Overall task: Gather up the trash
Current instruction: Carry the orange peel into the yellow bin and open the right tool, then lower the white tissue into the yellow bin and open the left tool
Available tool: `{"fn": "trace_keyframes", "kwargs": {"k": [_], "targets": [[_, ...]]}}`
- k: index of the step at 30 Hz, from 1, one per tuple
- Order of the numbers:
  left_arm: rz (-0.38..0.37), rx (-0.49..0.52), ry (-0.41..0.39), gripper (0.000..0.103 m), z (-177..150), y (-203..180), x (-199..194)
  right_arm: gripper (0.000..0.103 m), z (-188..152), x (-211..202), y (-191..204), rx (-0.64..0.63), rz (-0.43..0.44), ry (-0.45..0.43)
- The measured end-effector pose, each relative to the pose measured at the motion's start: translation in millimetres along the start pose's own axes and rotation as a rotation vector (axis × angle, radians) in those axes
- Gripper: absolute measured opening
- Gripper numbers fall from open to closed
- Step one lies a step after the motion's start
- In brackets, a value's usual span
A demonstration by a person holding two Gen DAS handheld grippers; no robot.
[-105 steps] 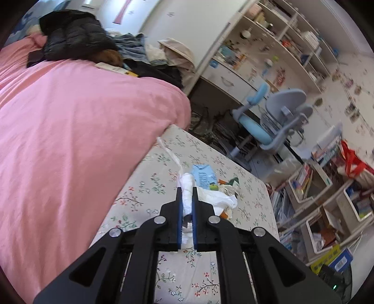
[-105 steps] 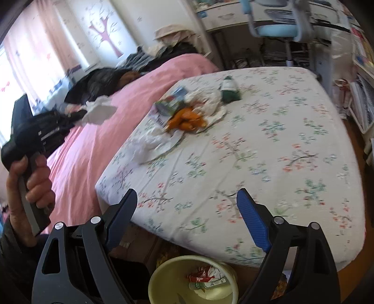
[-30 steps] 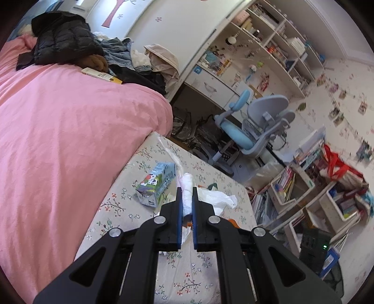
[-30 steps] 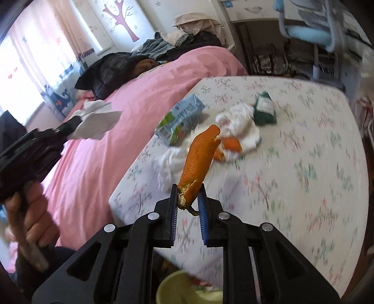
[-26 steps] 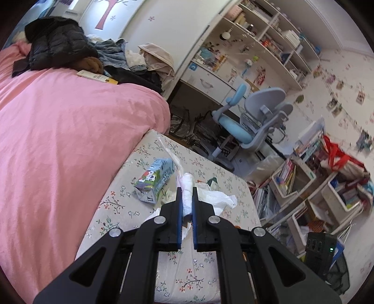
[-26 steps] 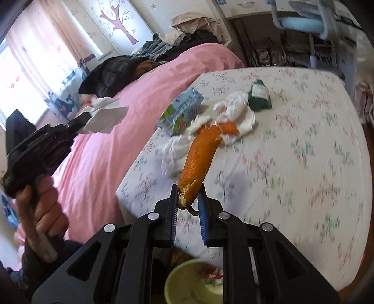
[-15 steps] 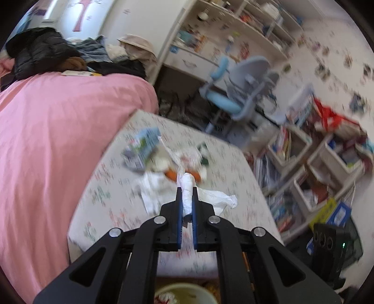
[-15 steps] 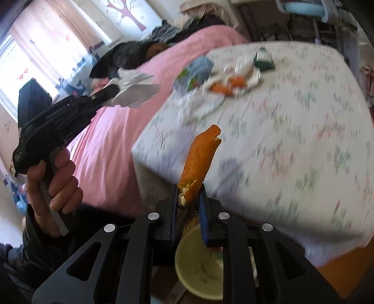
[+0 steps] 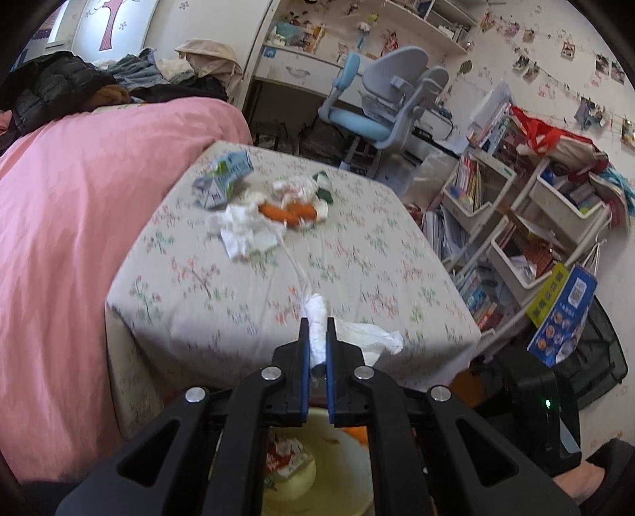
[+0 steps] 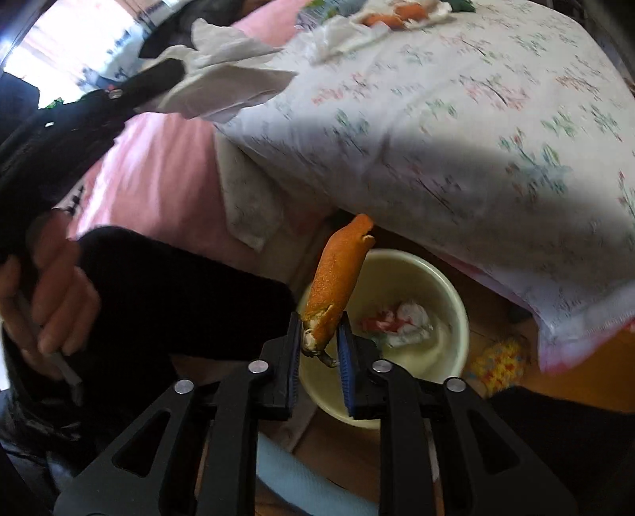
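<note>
Right hand-held gripper (image 10: pixel 319 347) just opening, orange peel (image 10: pixel 337 278) loose between the jaws over the near yellow bin (image 10: pixel 456 313): light, curled, stiff enough. Left hand-held gripper (image 9: pixel 316 341) clamped on soft tissue (image 9: pixel 317 317).

My view's poor: pale bin (image 9: pixel 341 468) mostly hidden behind left gripper (image 9: pixel 317 349); tabletop litter (image 10: pixel 381 20) blurred, cut by top edge; bin contents (image 10: pixel 397 321) too smeared to ID.

No lettering can be read anywhere. The milk carton (image 9: pixel 223 178) near the table's (image 9: pixel 357 254) far edge carries blurred print. The blue-and-yellow sign (image 9: pixel 561 313) shows only indistinct marks.
</note>
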State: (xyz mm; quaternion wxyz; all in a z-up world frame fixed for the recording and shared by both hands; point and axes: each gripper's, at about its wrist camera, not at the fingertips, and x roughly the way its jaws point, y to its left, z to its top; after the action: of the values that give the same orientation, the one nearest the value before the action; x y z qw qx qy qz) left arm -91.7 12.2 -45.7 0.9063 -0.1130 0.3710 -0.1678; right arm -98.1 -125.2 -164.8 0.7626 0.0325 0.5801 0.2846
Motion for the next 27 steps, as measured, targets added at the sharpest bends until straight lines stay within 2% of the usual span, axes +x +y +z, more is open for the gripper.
{"fn": "trace_keyframes", "kwargs": {"k": [1,3,4,8,10,13,16,18,19,21,24,25,27], "targets": [[-0.002,0.000,0.009,0.007,-2.8,-1.5,0.3,0.039,-0.3,-2.5,-1.6,0.008,-0.006,-0.012],[-0.006,0.002,0.035,0.007,-11.8,-5.5,1.4,0.046,0.9,-14.0,-8.1,0.042,-0.007,-0.063],[-0.006,0.004,0.052,0.007,-16.8,-7.9,2.1,0.048,1.5,-21.3,-12.8,0.067,0.008,-0.096],[-0.015,0.006,0.113,0.007,-34.9,-15.0,5.4,0.050,1.0,-27.7,-26.7,0.130,0.047,-0.132],[-0.018,0.009,0.130,0.007,-41.9,-17.4,5.1,0.050,1.7,-27.4,-27.6,0.127,0.065,-0.124],[-0.016,0.011,0.139,0.007,-48.5,-19.3,3.1,0.050,1.8,-22.2,-12.9,0.058,0.059,-0.089],[-0.013,-0.001,0.151,0.007,-49.9,-17.3,3.6,0.055,-3.1,2.6,-1.9,0.004,0.029,0.050],[-0.003,-0.012,0.170,0.007,-50.8,-15.0,6.7,0.057,-9.3,23.6,1.6,-0.041,-0.132,0.131],[0.000,-0.017,0.177,0.007,-51.6,-13.8,7.9,0.057,-9.8,27.9,1.7,-0.046,-0.176,0.144],[0.010,-0.021,0.190,0.007,-53.7,-13.1,9.6,0.059,-7.9,26.2,-0.1,-0.029,-0.185,0.128],[0.020,-0.022,0.205,0.007,-55.2,-13.1,12.2,0.077,-5.0,16.0,-1.9,-0.007,-0.148,0.076],[0.026,-0.021,0.212,0.007,-55.6,-13.2,13.7,0.081,-4.8,15.3,-2.1,-0.007,-0.136,0.076],[0.029,-0.024,0.217,0.007,-55.6,-13.0,14.6,0.081,-3.2,14.4,-1.6,-0.011,-0.147,0.072]]}}
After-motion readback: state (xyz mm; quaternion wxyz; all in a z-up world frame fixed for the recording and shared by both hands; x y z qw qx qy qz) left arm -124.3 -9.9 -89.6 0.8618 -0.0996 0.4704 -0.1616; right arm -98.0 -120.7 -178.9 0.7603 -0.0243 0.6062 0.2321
